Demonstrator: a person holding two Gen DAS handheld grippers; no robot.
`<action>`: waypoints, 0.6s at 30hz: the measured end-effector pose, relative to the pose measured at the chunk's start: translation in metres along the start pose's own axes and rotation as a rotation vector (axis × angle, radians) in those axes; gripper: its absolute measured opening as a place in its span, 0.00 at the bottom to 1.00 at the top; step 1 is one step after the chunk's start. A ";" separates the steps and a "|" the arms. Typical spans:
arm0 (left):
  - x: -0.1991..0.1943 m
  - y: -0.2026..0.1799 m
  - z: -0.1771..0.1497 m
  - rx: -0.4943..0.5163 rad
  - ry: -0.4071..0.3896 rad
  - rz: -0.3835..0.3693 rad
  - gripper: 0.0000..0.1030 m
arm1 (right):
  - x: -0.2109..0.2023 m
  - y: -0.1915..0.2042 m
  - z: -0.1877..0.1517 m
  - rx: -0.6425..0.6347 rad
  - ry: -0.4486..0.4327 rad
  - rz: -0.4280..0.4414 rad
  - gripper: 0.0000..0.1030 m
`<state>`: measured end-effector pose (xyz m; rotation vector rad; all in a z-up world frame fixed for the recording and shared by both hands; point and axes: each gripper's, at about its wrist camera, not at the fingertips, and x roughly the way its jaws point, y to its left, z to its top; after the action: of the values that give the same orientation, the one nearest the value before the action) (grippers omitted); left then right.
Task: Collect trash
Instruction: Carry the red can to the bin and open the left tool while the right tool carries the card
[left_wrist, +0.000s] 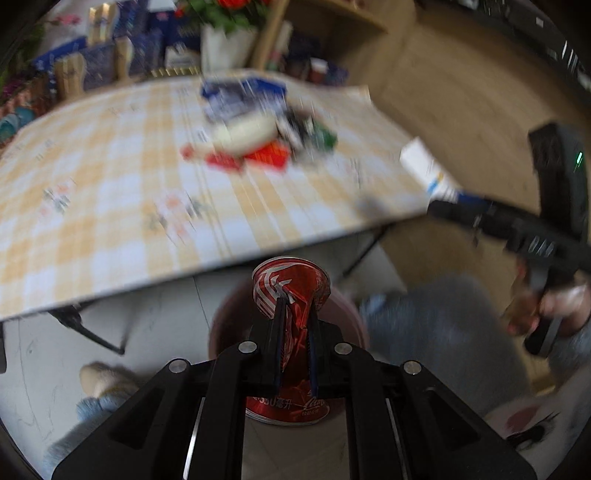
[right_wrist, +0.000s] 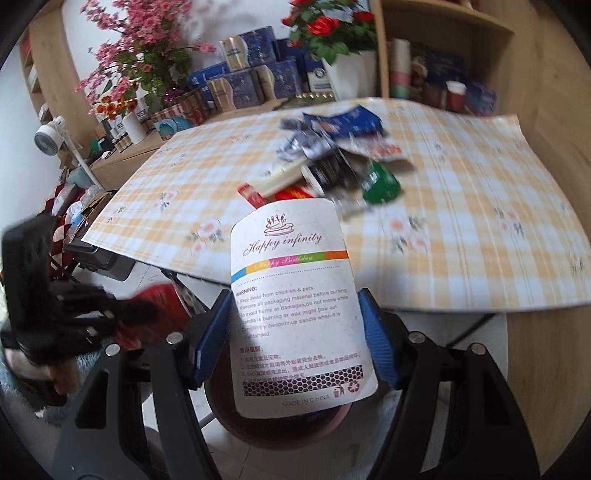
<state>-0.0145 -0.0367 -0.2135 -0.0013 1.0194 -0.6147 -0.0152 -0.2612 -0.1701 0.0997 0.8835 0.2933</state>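
My left gripper (left_wrist: 296, 301) is shut on a crushed red drink can (left_wrist: 291, 280) and holds it above a dull pink bin (left_wrist: 218, 332) on the floor. In the right wrist view the right gripper (right_wrist: 294, 295) has its blue pads pressed on both sides of a white candle box (right_wrist: 291, 258) printed "Happy infinity", over the same bin (right_wrist: 280, 432). The left gripper (right_wrist: 144, 308) with the red can (right_wrist: 162, 295) shows blurred at the left. A pile of wrappers and packets (right_wrist: 332, 162) lies on the yellow checked table (right_wrist: 461, 221).
The table edge (left_wrist: 221, 254) overhangs the bin, with black folding legs (left_wrist: 85, 328) beneath. Behind the table stand shelves, blue boxes (right_wrist: 243, 74) and flower pots (right_wrist: 347, 70). A person's grey trouser leg (left_wrist: 436, 325) and a slippered foot (left_wrist: 99, 384) are near the bin.
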 end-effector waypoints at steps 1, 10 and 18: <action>0.010 -0.004 -0.004 0.018 0.025 0.006 0.10 | 0.001 -0.003 -0.004 0.010 0.006 0.001 0.66; 0.100 -0.019 -0.023 0.188 0.236 0.052 0.10 | 0.009 -0.040 -0.022 0.091 0.043 0.002 0.66; 0.189 -0.003 -0.038 0.169 0.426 0.088 0.10 | 0.016 -0.073 -0.028 0.154 0.062 -0.025 0.66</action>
<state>0.0244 -0.1193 -0.3832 0.3340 1.3671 -0.6323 -0.0118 -0.3278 -0.2143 0.2233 0.9681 0.2059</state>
